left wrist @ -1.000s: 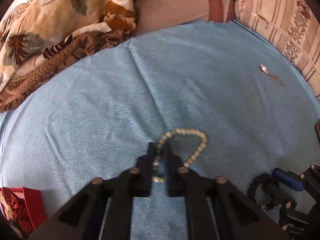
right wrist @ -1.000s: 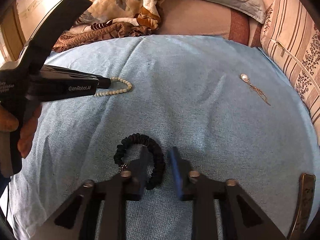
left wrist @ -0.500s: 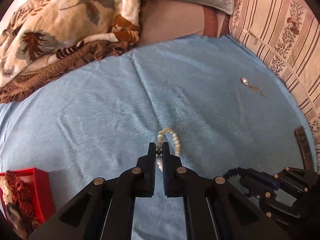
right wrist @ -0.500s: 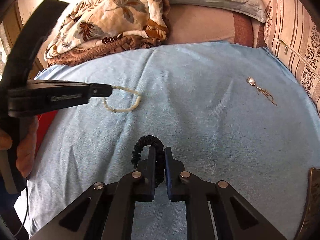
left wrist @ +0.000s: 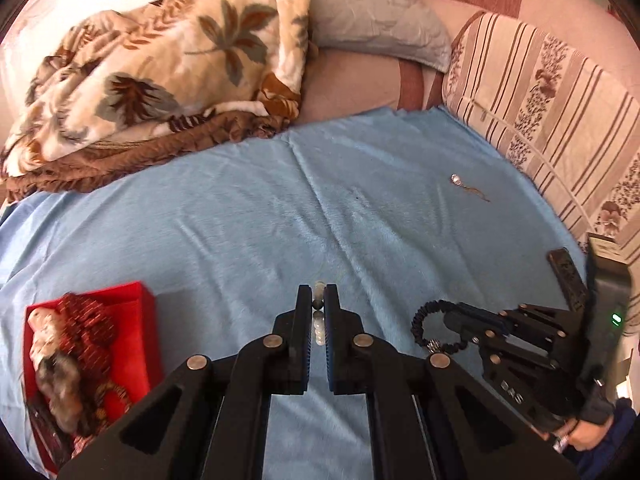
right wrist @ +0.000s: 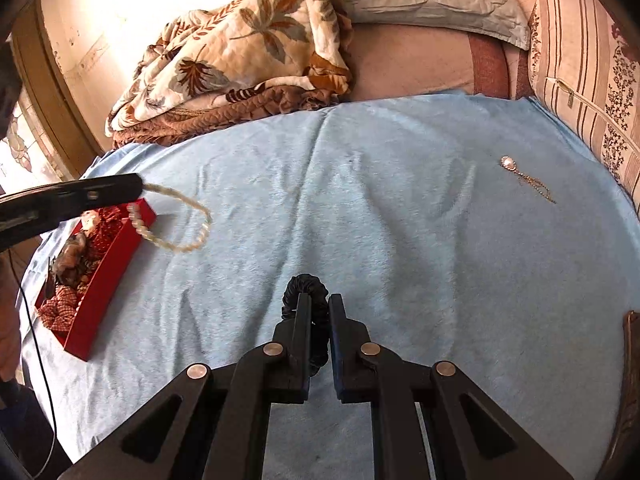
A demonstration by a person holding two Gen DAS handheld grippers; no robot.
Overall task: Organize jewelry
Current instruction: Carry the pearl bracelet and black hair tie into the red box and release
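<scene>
**Both grippers loaded, red box waiting**

Blue bedspread [right wrist: 380, 208] covers the bed where we work, with a leaf-patterned blanket [right wrist: 248, 48] bunched at its far edge. We have our left gripper [left wrist: 318, 300] clenched on the pearl bracelet [right wrist: 176, 220], whose loop hangs free in the air just beside the red box [right wrist: 100, 292]; we judge it is held high so it can drop in with the jewelry already there. Our right gripper [right wrist: 319, 308] is clamped on the black beaded bracelet [right wrist: 306, 286], pinched by one side so the rest of the loop dangles. A pendant chain [right wrist: 526, 178] lies well apart on the spread, untouched.
</scene>
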